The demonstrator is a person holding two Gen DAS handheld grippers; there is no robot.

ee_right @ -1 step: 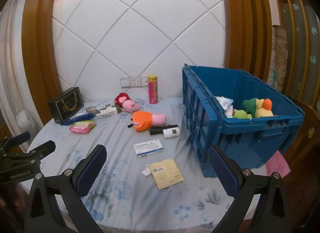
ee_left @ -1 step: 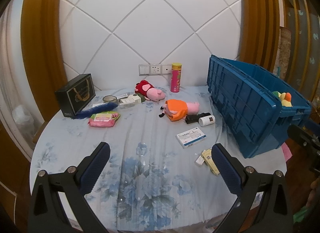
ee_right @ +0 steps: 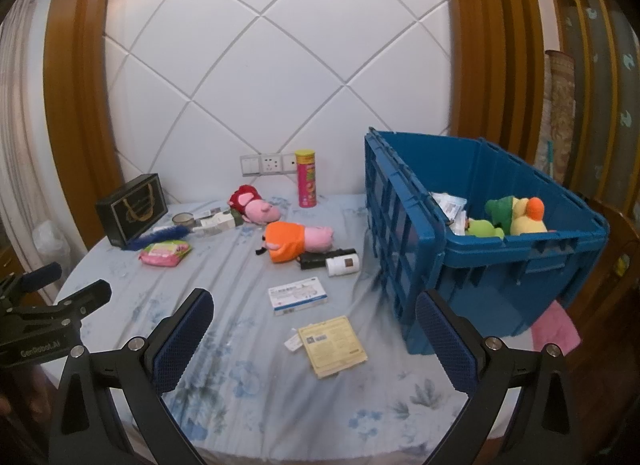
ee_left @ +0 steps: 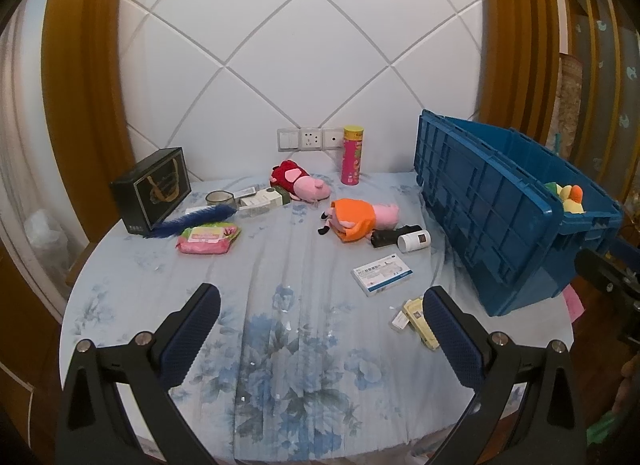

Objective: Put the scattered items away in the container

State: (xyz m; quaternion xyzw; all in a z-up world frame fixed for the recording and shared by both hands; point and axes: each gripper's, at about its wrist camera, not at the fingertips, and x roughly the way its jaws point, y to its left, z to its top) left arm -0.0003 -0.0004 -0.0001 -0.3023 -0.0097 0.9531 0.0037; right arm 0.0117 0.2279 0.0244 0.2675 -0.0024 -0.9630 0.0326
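Observation:
A blue crate (ee_right: 500,265) stands at the table's right and holds plush toys (ee_right: 516,217) and packets; it also shows in the left wrist view (ee_left: 492,217). Scattered on the floral cloth lie an orange pig plush (ee_right: 296,241), a red pig plush (ee_right: 252,205), a white bottle (ee_right: 343,265), a black object (ee_right: 320,259), a white medicine box (ee_right: 298,295), a yellow leaflet (ee_right: 334,345), a pink wipes pack (ee_right: 164,253), a blue feather (ee_right: 160,235) and a pink tube can (ee_right: 306,179). My left gripper (ee_left: 320,321) and right gripper (ee_right: 312,325) are open and empty, above the table's near edge.
A black gift box (ee_left: 152,189) stands at the back left, with a tape roll (ee_left: 220,198) and a white carton (ee_left: 264,201) beside it. The padded wall with sockets (ee_left: 306,139) lies behind. A pink cloth (ee_right: 556,329) hangs by the crate's near corner.

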